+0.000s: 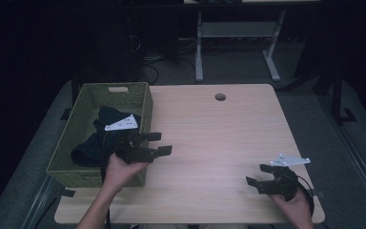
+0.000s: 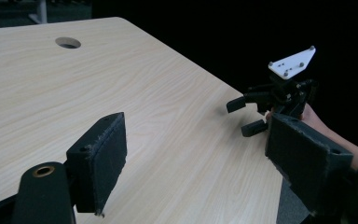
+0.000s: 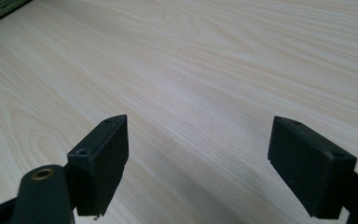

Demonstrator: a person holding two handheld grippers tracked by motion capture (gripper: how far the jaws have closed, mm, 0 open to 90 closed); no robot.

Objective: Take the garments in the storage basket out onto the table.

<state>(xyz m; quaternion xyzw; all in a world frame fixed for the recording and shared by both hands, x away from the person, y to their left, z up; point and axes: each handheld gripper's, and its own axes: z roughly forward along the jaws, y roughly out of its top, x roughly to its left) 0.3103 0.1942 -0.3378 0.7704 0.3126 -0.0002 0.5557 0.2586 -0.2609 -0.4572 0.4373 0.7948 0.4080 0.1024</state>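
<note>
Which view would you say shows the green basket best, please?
The high view: the basket appears whole at the table's left edge, with dark cloth inside. The right gripper view catches just a green corner at its top left, while the left gripper view faces the tabletop.

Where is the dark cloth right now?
In the high view, the dark cloth lies inside the green basket at the table's left, just behind the left gripper.

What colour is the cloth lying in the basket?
Black or very dark; the cloth lies in the green woven basket, best seen in the high view.
</note>
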